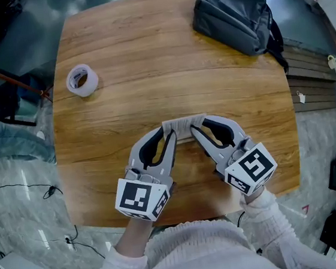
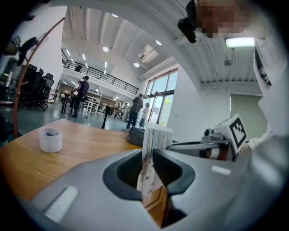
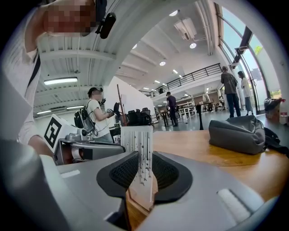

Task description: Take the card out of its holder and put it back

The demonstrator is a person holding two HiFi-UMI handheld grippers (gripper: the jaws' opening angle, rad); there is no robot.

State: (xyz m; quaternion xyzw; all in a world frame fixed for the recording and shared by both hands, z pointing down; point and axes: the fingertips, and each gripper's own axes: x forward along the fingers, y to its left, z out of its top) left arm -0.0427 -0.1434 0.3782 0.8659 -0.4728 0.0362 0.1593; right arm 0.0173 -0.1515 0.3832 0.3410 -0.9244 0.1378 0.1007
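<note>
A pale striped card in its holder [image 1: 183, 125] stands on edge just above the wooden table [image 1: 151, 96], stretched between both grippers. I cannot tell the card from the holder. My left gripper [image 1: 169, 132] is shut on its left end and my right gripper [image 1: 197, 130] is shut on its right end. In the left gripper view the striped piece [image 2: 155, 140] rises upright from between the jaws of the left gripper [image 2: 149, 169], with the right gripper's marker cube [image 2: 236, 130] behind it. In the right gripper view the striped piece [image 3: 138, 149] is pinched by the black pads [image 3: 122, 173] of the right gripper [image 3: 143, 180].
A roll of white tape [image 1: 81, 80] lies at the table's far left, also seen as a tape roll [image 2: 50, 139] in the left gripper view. A grey bag [image 1: 236, 14] sits at the far right corner, the same bag [image 3: 237, 133] in the right gripper view. People stand in the hall beyond.
</note>
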